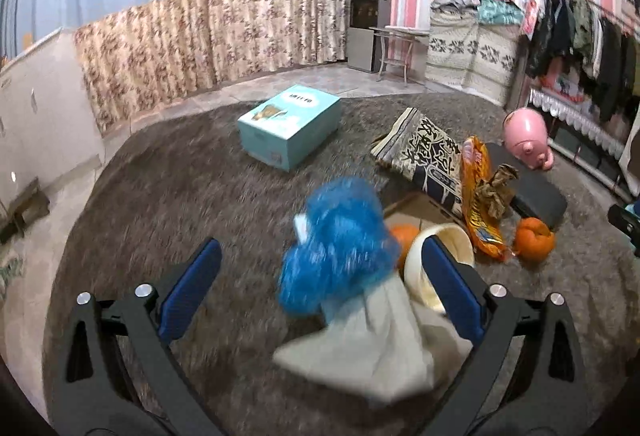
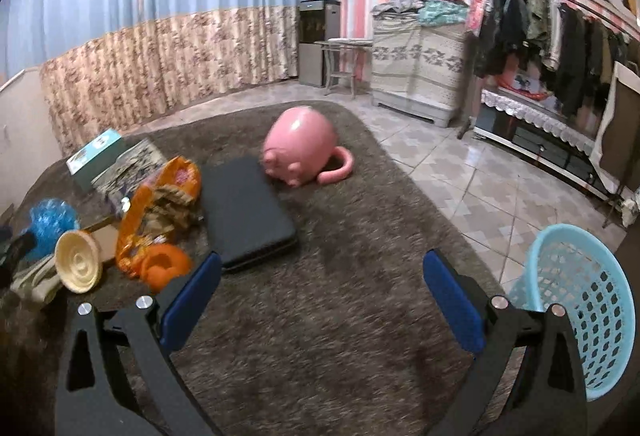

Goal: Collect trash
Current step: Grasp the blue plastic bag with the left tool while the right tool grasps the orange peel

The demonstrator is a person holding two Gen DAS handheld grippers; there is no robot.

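Left wrist view. The left gripper (image 1: pixel 322 278) is held low over the brown carpet (image 1: pixel 168 195), tilted downward, its blue-padded jaws spread wide with nothing clamped. A crumpled blue plastic bag (image 1: pixel 340 244) lies between the fingers, toward 12 o'clock, blurred; pale cloth (image 1: pixel 372 352) spreads beneath it at 6 o'clock. A cream bowl (image 1: pixel 436 256) on its side touches the right finger. At 2 o'clock lie an orange snack wrapper (image 1: pixel 478 203) and an orange peel (image 1: pixel 534 238).

Right wrist view. The right gripper (image 2: pixel 322 290) hovers over bare carpet, jaws apart, empty. The trash cluster sits at 9 to 10 o'clock, well apart from the fingers. A light-blue basket (image 2: pixel 580 300) stands at 3 o'clock, just beside the right finger.
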